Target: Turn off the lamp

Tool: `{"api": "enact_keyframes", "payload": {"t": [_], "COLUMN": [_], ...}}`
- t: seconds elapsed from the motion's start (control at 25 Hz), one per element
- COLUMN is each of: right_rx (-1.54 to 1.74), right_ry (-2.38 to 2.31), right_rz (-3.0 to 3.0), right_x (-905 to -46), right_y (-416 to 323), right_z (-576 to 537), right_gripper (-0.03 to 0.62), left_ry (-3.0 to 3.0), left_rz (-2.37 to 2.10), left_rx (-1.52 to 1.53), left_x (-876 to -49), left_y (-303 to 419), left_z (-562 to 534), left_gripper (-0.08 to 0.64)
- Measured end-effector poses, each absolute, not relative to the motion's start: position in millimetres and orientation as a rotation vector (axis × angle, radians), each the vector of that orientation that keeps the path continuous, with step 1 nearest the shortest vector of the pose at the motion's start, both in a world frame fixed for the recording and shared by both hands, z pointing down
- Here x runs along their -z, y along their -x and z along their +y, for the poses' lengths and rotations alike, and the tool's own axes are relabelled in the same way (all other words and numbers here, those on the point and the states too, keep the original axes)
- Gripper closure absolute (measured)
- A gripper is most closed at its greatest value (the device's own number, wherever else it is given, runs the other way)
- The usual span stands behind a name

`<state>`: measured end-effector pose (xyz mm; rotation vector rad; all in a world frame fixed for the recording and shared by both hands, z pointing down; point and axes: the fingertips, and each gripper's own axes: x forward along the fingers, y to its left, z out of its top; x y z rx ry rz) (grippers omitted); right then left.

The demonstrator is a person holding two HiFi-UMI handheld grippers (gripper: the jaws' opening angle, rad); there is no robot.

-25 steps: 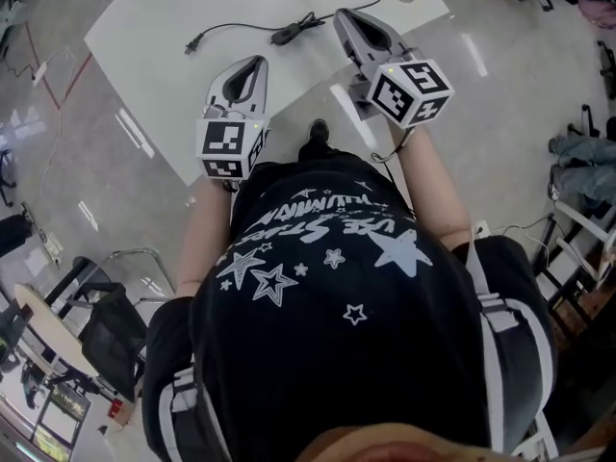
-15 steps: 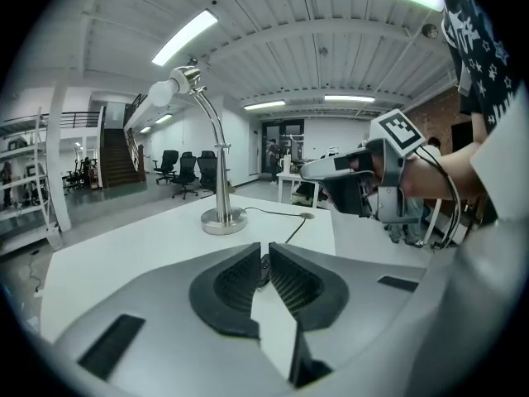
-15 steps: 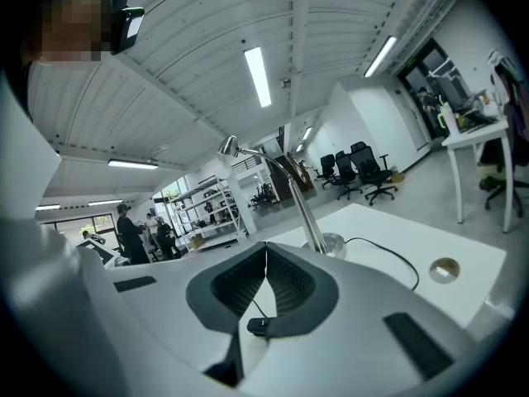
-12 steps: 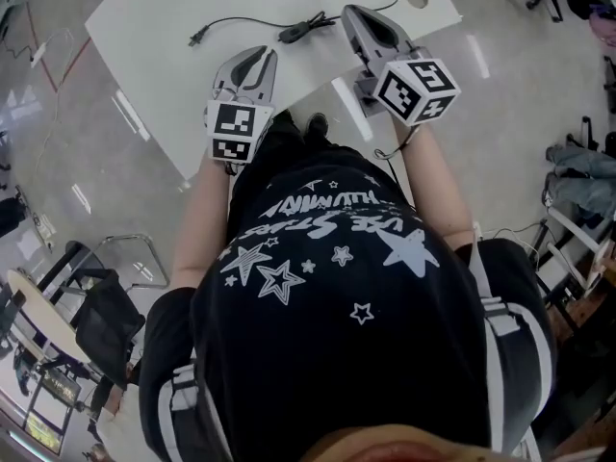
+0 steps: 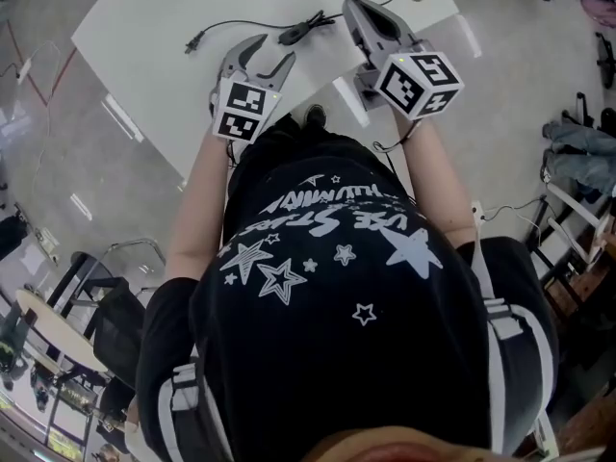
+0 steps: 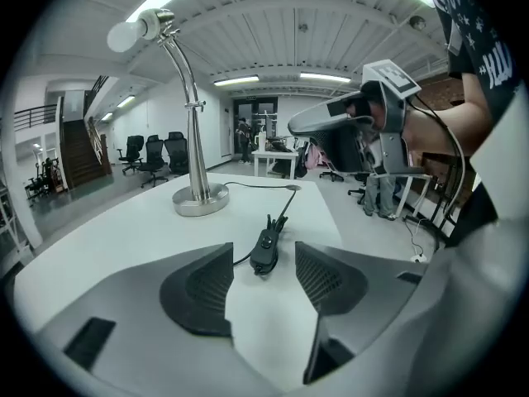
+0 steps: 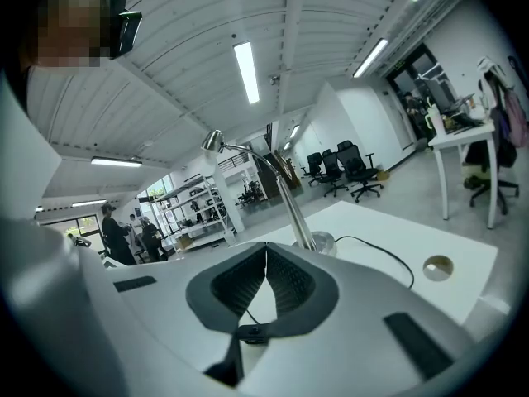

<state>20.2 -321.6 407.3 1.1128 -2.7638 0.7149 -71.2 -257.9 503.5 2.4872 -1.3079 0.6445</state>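
Jaws of L hand-held gripper (image 5: 276, 48) opening, empty; black inline cord switch (image 6: 264, 253) just ahead on white tabletop (image 6: 107, 238); R hand-held gripper (image 7: 264, 255) clenched, empty.

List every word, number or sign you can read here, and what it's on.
Black shirt: white lettering among stars, upside down and warped; too distorted to quote.
Left tool (jaws opening, nothing between them) and right tool: cubes show black-and-white square markers, no letters.
Cord switch and lamp: no print readable.

- A silver lamp (image 6: 198, 198) is stood on the white table (image 5: 144, 65).
- Its black cord (image 6: 280, 215), with an inline switch (image 6: 264, 251), is laid across the top.
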Motion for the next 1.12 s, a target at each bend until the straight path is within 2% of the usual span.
{"api": "enact_keyframes", "payload": {"t": [0.72,0.96,1.12], "right_rx": [-0.747,-0.762,-0.752], "right_ry": [-1.197,-1.157,-1.089], "right_rz": [-2.637,-2.611,-2.597], "right_x": [-435.0,-445.9,-455.6], "right_y": [-47.5,-44.7,-34.6], "right_z": [-327.5,-319.5,-313.0], "right_gripper": [0.586,0.586,0.586], "left_ry": [-2.572,-2.582,-2.584], "left_rz": [-1.098,-1.074,-1.08], "left_rx": [-0.861,-0.844,-0.84], "left_x": [-551.5,-551.8,-549.1], "left_y": [45.3,38.2,37.6], "left_z": [-283.8,-283.6,-284.7], "left_gripper": [0.333,0.336,0.402]}}
